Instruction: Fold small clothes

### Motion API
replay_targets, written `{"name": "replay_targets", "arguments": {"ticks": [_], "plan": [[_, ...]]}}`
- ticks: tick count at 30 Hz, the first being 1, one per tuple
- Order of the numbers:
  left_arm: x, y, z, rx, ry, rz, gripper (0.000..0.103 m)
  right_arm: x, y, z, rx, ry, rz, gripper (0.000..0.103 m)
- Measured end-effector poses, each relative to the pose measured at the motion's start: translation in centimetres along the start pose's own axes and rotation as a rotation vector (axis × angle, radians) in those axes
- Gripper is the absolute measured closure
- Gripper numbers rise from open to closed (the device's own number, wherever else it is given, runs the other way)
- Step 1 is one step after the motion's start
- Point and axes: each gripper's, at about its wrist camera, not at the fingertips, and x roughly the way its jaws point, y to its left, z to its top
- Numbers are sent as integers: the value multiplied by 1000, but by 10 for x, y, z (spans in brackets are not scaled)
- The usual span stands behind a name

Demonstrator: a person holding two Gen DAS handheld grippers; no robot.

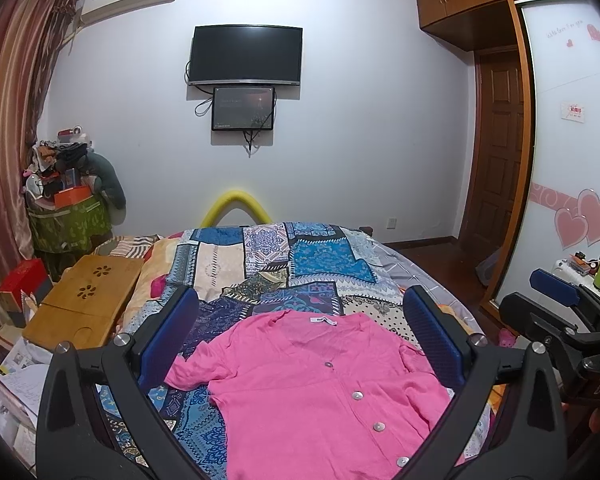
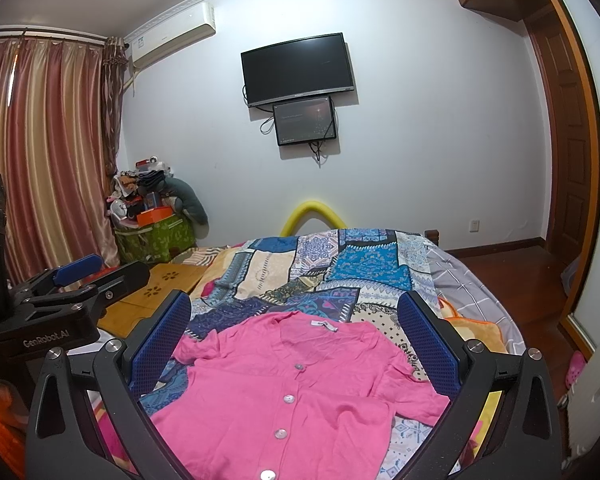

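A pink knitted button-front cardigan was spread flat, front up, on a blue patchwork-patterned bedspread. The left gripper was held above it with its blue-padded fingers spread wide, nothing between them. The right gripper was likewise spread wide and empty over the garment, beside the left one.

left hand-held gripper: "GenRobot.AI" | right hand-held gripper: "DAS"
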Motion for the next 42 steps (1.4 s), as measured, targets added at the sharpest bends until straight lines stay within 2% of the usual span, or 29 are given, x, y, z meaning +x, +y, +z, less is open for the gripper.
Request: {"name": "replay_targets", "arguments": {"ticks": [18, 26, 34, 39, 42], "plan": [[-1, 1, 3, 2, 3, 2, 0, 4, -9, -2, -2, 5, -5, 0], [10, 3, 8, 19, -4, 20, 0, 17, -9, 4, -56, -4, -35, 0], [57, 17, 18, 42, 22, 51, 0, 48, -21, 12, -119, 20, -62, 0], [103, 26, 22, 87, 73, 68, 0, 82, -37, 14, -124, 91, -89, 0], [140, 33, 26, 121, 125, 93, 0, 110, -54, 13, -107, 164, -102, 1]]}}
